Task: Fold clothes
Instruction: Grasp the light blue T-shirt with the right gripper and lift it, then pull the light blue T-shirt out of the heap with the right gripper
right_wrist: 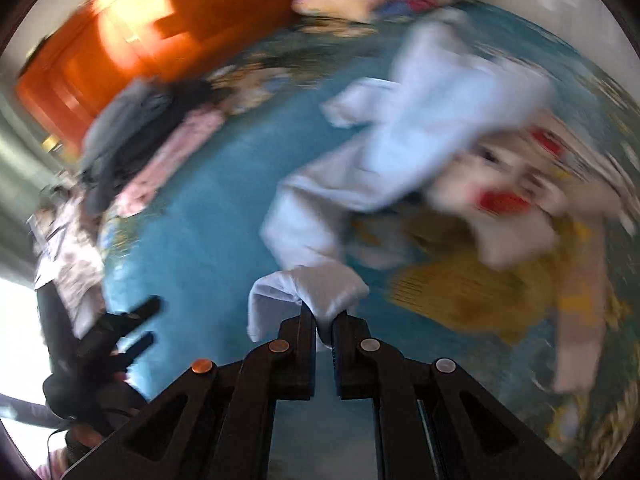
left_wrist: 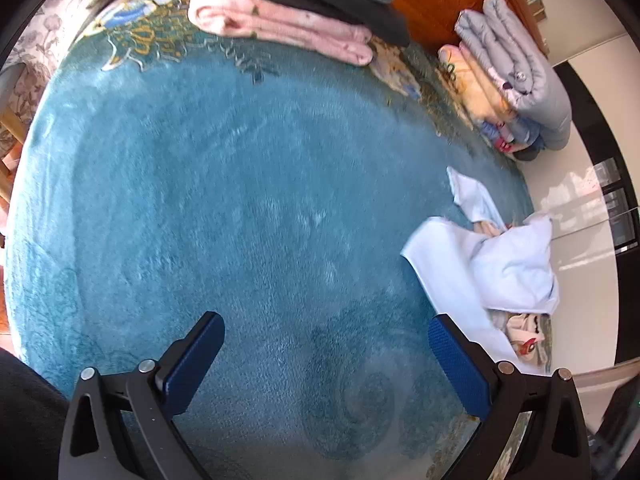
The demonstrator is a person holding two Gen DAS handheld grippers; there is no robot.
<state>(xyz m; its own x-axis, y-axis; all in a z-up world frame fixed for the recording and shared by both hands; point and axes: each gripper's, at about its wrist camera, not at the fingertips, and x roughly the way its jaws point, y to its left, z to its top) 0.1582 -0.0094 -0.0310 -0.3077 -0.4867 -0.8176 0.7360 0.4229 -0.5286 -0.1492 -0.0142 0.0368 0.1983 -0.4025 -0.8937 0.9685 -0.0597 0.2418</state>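
Observation:
A crumpled pale blue garment (left_wrist: 500, 264) lies at the right side of a teal plush blanket (left_wrist: 240, 220). In the right wrist view, which is blurred, the same pale blue garment (right_wrist: 400, 140) stretches away, and my right gripper (right_wrist: 323, 320) is shut on a fold of its cloth. My left gripper (left_wrist: 326, 344) hangs wide open over bare blanket with nothing between its blue pads; the garment lies just beyond its right finger (left_wrist: 460, 364). The left gripper (right_wrist: 140, 324) also shows open at the lower left of the right wrist view.
Folded pink and dark grey clothes (left_wrist: 288, 12) are stacked at the blanket's far edge. A second folded pile (left_wrist: 516, 80) stands at the far right. A white printed garment (right_wrist: 512, 196) and a yellow one (right_wrist: 460, 288) lie by the blue one. An orange wooden door (right_wrist: 132, 32) is behind.

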